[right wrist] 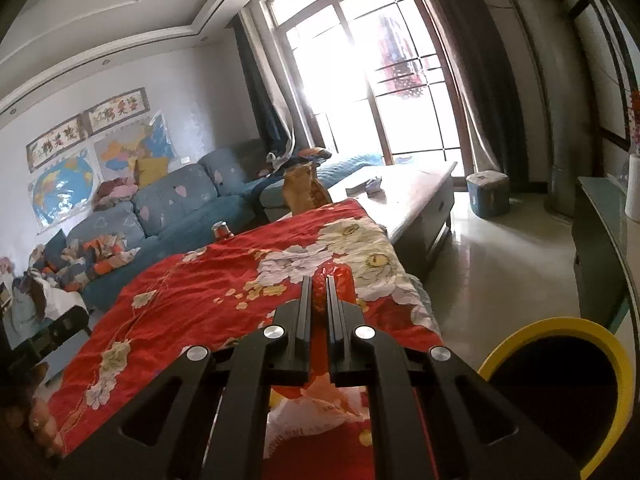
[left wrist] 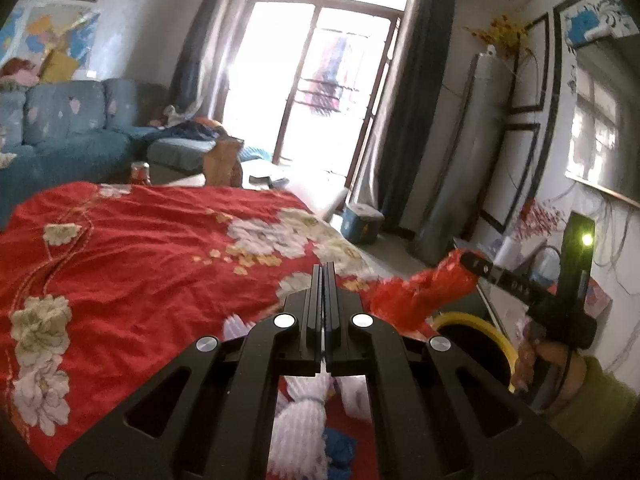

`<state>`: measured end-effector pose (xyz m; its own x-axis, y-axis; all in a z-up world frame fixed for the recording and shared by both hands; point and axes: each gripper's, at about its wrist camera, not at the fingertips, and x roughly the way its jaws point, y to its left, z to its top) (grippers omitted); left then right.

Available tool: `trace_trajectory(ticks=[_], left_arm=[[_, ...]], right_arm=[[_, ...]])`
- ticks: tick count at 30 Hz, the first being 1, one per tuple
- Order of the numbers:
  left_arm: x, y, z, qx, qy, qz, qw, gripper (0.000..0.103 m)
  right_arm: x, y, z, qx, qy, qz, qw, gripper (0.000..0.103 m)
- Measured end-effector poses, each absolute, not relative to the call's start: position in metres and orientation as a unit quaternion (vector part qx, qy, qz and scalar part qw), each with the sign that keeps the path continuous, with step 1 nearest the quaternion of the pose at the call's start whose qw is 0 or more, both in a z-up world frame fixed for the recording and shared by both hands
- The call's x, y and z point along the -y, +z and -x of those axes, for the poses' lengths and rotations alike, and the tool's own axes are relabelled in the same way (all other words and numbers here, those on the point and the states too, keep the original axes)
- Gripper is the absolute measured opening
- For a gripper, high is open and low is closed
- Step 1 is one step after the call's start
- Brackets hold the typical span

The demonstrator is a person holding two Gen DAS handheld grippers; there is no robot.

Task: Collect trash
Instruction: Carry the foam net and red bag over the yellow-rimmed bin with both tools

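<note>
My right gripper (right wrist: 319, 280) is shut on a crumpled red wrapper (right wrist: 334, 280) and holds it over the right edge of the table. In the left wrist view the same wrapper (left wrist: 420, 292) hangs from the right gripper's fingers (left wrist: 480, 266), just above a black bin with a yellow rim (left wrist: 498, 332). The bin also shows low at the right in the right wrist view (right wrist: 560, 326). My left gripper (left wrist: 324, 268) is shut and empty, above the red flowered cloth (left wrist: 140, 240). White crumpled paper (left wrist: 304, 412) lies on the cloth under the left gripper.
A metal can (left wrist: 140, 172) and a brown paper bag (left wrist: 222, 160) stand at the table's far end. A blue sofa (left wrist: 68, 132) is on the left, a low table (right wrist: 412, 196) and blue stool (right wrist: 488, 194) are beyond, and a cabinet (right wrist: 600, 240) is on the right.
</note>
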<state>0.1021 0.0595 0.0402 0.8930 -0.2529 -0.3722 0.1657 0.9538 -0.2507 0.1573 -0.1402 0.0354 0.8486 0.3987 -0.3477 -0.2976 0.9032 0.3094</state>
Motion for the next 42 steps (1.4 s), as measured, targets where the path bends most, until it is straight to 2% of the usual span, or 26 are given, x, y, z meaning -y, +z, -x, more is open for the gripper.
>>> trace_trajectory(ticks=[2, 4, 5, 6, 8, 11, 12, 16, 17, 18, 19, 20, 32, 42], left_arm=[[-0.059, 0.035, -0.099, -0.213, -0.100, 0.103, 0.966, 0.000], [-0.062, 0.024, -0.098, -0.237, -0.101, 0.101, 0.961, 0.014], [-0.065, 0.019, -0.097, -0.247, -0.100, 0.103, 0.958, 0.037], [-0.068, 0.011, -0.096, -0.262, -0.105, 0.107, 0.953, 0.047], [-0.070, -0.001, -0.093, -0.277, -0.106, 0.104, 0.949, 0.048], [-0.065, -0.021, -0.090, -0.307, -0.101, 0.082, 0.943, 0.058], [-0.062, -0.027, -0.090, -0.316, -0.100, 0.071, 0.941, 0.058], [-0.054, -0.045, -0.088, -0.333, -0.099, 0.048, 0.936, 0.058], [-0.054, -0.047, -0.087, -0.333, -0.098, 0.045, 0.937, 0.051], [-0.052, -0.049, -0.087, -0.335, -0.096, 0.040, 0.937, 0.023], [-0.051, -0.049, -0.087, -0.338, -0.094, 0.035, 0.936, 0.009], [-0.050, -0.049, -0.088, -0.341, -0.089, 0.030, 0.935, 0.007], [-0.027, 0.015, -0.087, -0.264, -0.111, 0.038, 0.957, 0.005], [0.045, 0.032, -0.109, -0.264, -0.187, 0.020, 0.946, 0.005]], right_arm=[[0.145, 0.036, -0.155, -0.204, 0.180, -0.125, 0.954, 0.006], [0.151, 0.037, -0.153, -0.200, 0.177, -0.128, 0.955, 0.006], [0.155, 0.036, -0.151, -0.198, 0.175, -0.129, 0.956, 0.006], [0.160, 0.036, -0.150, -0.196, 0.172, -0.131, 0.956, 0.006], [0.165, 0.037, -0.147, -0.194, 0.167, -0.136, 0.957, 0.006], [0.175, 0.039, -0.145, -0.190, 0.158, -0.143, 0.958, 0.006], [0.179, 0.039, -0.145, -0.189, 0.154, -0.144, 0.959, 0.006], [0.193, 0.041, -0.142, -0.182, 0.138, -0.150, 0.962, 0.006], [0.197, 0.042, -0.141, -0.180, 0.132, -0.151, 0.963, 0.006], [0.200, 0.042, -0.140, -0.179, 0.129, -0.151, 0.964, 0.006], [0.204, 0.042, -0.139, -0.178, 0.124, -0.150, 0.965, 0.006], [0.207, 0.042, -0.138, -0.176, 0.118, -0.150, 0.966, 0.006], [0.244, 0.027, -0.135, -0.177, 0.067, -0.152, 0.970, 0.006], [0.273, 0.014, -0.135, -0.187, 0.029, -0.160, 0.969, 0.006]])
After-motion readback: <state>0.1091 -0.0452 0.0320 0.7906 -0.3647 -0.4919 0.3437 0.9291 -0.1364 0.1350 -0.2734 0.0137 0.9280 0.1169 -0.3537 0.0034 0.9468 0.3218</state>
